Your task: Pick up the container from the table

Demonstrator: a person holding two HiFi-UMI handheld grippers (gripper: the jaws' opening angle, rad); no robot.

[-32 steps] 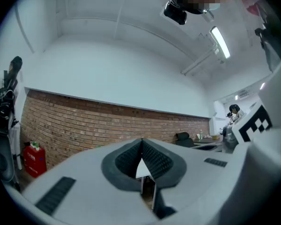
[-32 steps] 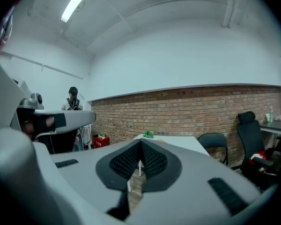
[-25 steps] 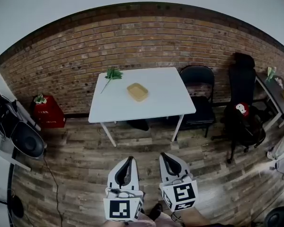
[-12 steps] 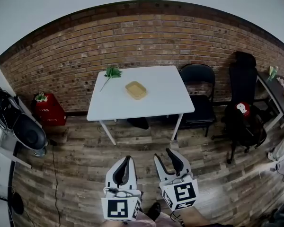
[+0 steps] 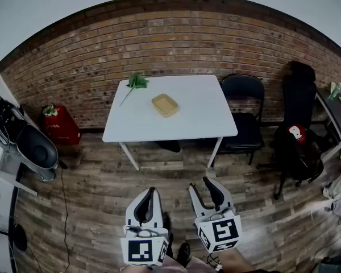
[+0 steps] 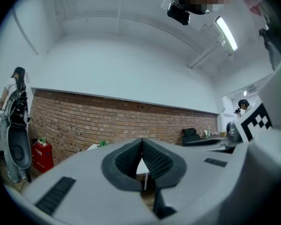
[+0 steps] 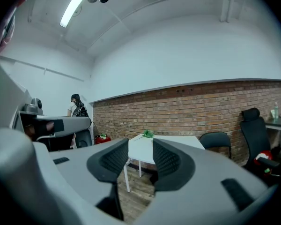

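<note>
Tan container point(image 5: 165, 104) sits mid-surface point(image 5: 199, 118), well apart from both grippers. The left gripper point(image 5: 152, 191) has fingers pressed together, empty. The right gripper point(image 5: 200, 184) has fingers just opening, spread wide, nothing between them. Likely risk: a skewed approach pinches only the shallow rim, tipping the container.

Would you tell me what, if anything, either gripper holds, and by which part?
Nothing is held: the left gripper is shut empty; the right gripper, its fingers just opened, has nothing between them.
</note>
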